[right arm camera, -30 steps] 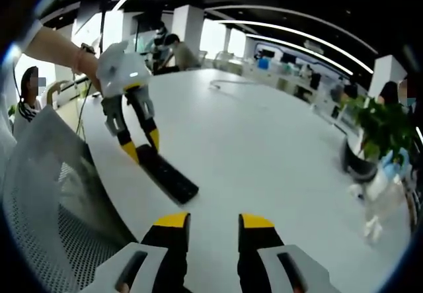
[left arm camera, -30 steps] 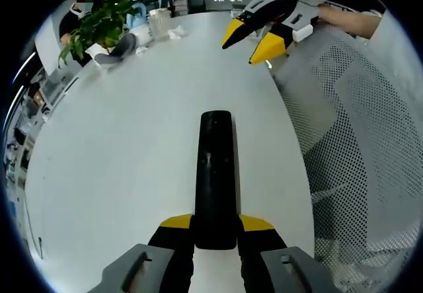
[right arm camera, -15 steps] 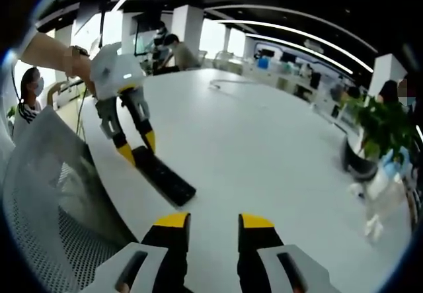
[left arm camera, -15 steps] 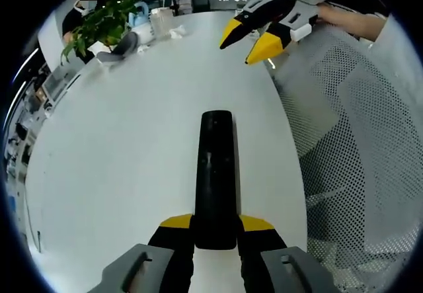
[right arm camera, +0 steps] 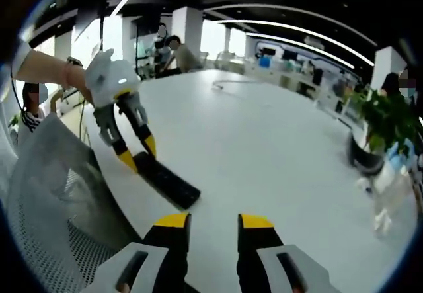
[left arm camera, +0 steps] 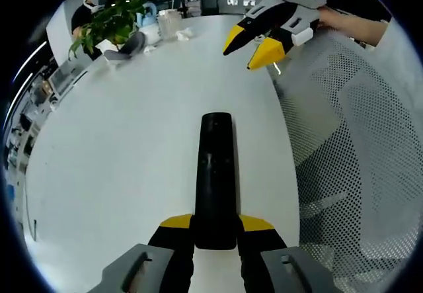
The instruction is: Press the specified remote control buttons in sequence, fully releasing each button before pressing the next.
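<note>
Left gripper [left arm camera: 215, 230] clenched on the near end of the black remote control [left arm camera: 215, 174], which lies lengthwise on the white bench [left arm camera: 119, 141] close to its edge. Right gripper [right arm camera: 207, 223] hovers above the bench, fingers [right arm camera: 173, 221] parted, nothing between them. A mesh chair [left arm camera: 357, 141] stands beside the bench; a potted plant [left arm camera: 112, 22] at the far side.

Remote control [left arm camera: 215, 174] flat on table [left arm camera: 119, 154], near the edge, its near end between the left gripper [left arm camera: 215, 229] jaws. Mesh chair [left arm camera: 357, 141] beside that edge. Right gripper [left arm camera: 261, 41] above the table beyond the remote. Potted plant [left arm camera: 109, 25] and cup [left arm camera: 168, 22] at the far side.
</note>
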